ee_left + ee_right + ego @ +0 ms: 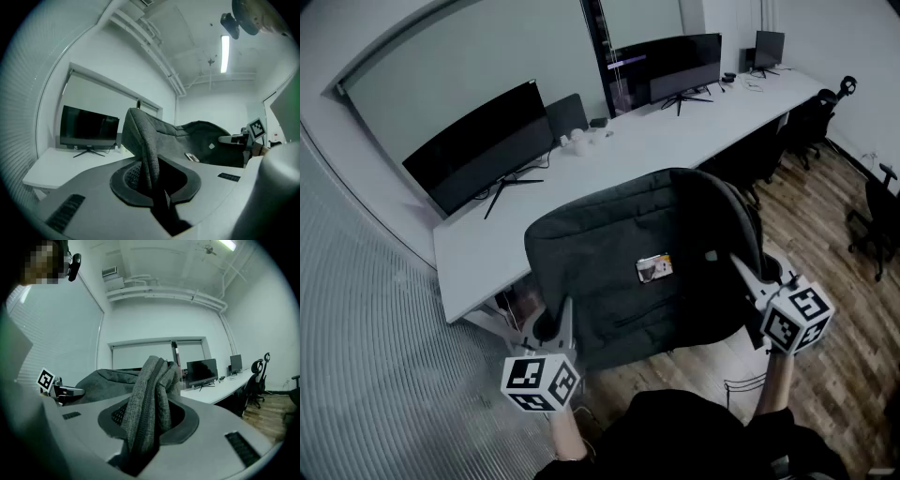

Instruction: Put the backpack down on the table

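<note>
While both tools are held out level, the left gripper (555, 328) and right gripper (748, 274) each have their fingers (84, 187) clenched on a fold of the grey backpack (647, 262). It hangs in the air just short of the white bench (675, 141). This looks like the carrying step. Next it needs moving forward over the bench and lowering before either grip lets go.

Dark grey fabric backpack (628, 262), held aloft, spread broadside, broad face tilted up, small pale label at its middle, near edge pinched between the jaws of left hand-held gripper (566, 307) and right hand-held gripper (742, 269), far edge toward white counter (675, 141)
</note>
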A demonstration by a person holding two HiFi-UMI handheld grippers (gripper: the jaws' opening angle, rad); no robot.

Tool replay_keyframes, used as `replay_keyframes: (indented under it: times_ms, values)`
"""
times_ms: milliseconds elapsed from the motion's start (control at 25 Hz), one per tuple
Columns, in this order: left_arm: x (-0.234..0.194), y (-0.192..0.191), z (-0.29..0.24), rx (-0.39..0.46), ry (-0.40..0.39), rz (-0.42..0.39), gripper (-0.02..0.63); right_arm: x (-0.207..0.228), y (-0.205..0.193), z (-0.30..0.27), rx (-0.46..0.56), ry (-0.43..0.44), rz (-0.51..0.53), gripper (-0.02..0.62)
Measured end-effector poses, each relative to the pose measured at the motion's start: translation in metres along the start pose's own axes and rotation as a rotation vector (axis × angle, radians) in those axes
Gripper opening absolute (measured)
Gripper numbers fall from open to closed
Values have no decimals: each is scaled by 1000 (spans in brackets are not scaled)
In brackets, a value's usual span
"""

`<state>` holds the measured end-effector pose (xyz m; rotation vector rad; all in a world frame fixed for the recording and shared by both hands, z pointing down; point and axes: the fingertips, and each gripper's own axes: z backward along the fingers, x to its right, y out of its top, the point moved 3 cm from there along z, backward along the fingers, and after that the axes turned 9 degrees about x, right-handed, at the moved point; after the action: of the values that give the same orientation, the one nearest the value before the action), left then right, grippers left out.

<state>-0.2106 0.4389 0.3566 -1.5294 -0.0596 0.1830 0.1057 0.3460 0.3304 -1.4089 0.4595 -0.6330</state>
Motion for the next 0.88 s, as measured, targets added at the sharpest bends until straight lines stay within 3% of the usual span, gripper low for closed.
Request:
replay_keyframes:
  times_ms: [480, 880]
  values:
    - [-1, -9, -12, -31, 4, 6, 41, 10, -9, -8, -30, -3, -9, 114]
    - [29, -13, -27, -52, 19, 14, 41, 43, -10, 3, -36, 2, -36, 114]
